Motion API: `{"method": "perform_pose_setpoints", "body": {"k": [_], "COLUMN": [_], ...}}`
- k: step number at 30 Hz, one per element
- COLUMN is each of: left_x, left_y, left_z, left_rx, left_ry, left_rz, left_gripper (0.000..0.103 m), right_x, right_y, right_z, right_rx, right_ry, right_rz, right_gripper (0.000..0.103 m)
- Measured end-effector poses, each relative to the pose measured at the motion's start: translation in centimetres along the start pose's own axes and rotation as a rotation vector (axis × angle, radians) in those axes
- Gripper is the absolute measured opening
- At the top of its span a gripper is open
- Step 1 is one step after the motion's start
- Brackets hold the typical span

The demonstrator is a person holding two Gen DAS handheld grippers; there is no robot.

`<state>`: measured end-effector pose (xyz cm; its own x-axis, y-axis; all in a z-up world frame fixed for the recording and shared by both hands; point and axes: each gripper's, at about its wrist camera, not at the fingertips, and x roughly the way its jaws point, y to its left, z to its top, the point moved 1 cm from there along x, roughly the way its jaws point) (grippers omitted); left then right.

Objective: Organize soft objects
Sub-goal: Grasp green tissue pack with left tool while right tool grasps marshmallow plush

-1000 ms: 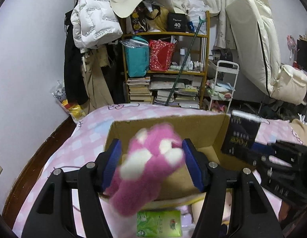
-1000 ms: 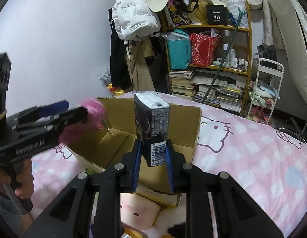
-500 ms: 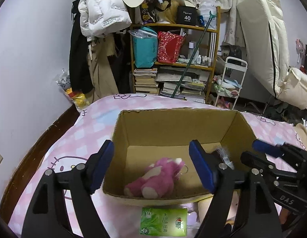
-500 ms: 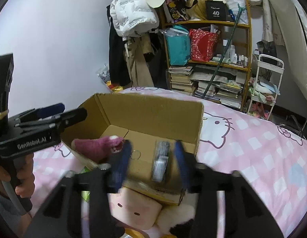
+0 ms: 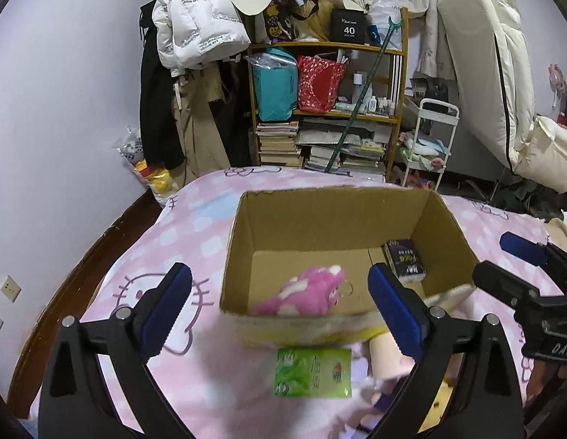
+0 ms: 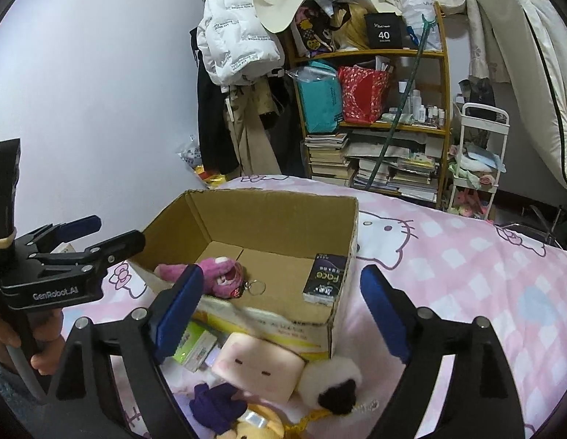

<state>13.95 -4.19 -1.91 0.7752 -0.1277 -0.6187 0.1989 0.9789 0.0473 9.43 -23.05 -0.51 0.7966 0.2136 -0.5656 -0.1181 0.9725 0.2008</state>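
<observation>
Left wrist view: the left gripper (image 5: pixel 279 301), jaws just spread and empty, frames the pink plush (image 5: pixel 305 292) inside the box (image 5: pixel 334 216); a green pack (image 5: pixel 312 372) lies lower center.

Right wrist view: the right gripper (image 6: pixel 283 314), jaws just spread and empty, hangs nearest the square pink cushion (image 6: pixel 259 364), lower center, its length running left to right.

Soft, even indoor light is falling on my view, with no hard shadows or glare. The fisheye lens is bending the white wall (image 5: pixel 63 109) and shelf (image 6: pixel 375 120) towards dark rounded corners. Near me, the green packet (image 5: pixel 312 372) and pink plush (image 5: pixel 305 292) are smearing with motion blur; far things are staying sharp.
</observation>
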Motion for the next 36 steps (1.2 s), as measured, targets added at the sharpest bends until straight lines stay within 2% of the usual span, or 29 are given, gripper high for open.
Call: {"method": "perform_pose_setpoints", "body": {"k": [8,17,25,36], "left_x": [-1.7,-2.0,0.3,3.3], "left_y": [0.0,0.7,0.1,-1.2], "left_z": [-1.7,-2.9,-4.0,-5.4], "left_rx": [0.049,0.004,0.017,0.066], "left_ry": [0.077,0.132,0.221,0.316], "left_rz": [0.033,-0.016,-0.047,-0.071], "left_gripper": [0.096,0.096,0.096,0.096], "right_x": [-1.2,-1.4,0.3,1.8], "right_y": [0.5,1.8,2.0,2.3], "right_z": [-1.4,-3.1,-4.4,-5.0], "right_rx": [0.012,0.022,0.045,0.034], "right_ry": [0.042,0.074,0.145,0.204], "right_rz": [-0.008,0.006,0.045,0.046], "right_gripper": [0.092,0.092,0.092,0.092]}}
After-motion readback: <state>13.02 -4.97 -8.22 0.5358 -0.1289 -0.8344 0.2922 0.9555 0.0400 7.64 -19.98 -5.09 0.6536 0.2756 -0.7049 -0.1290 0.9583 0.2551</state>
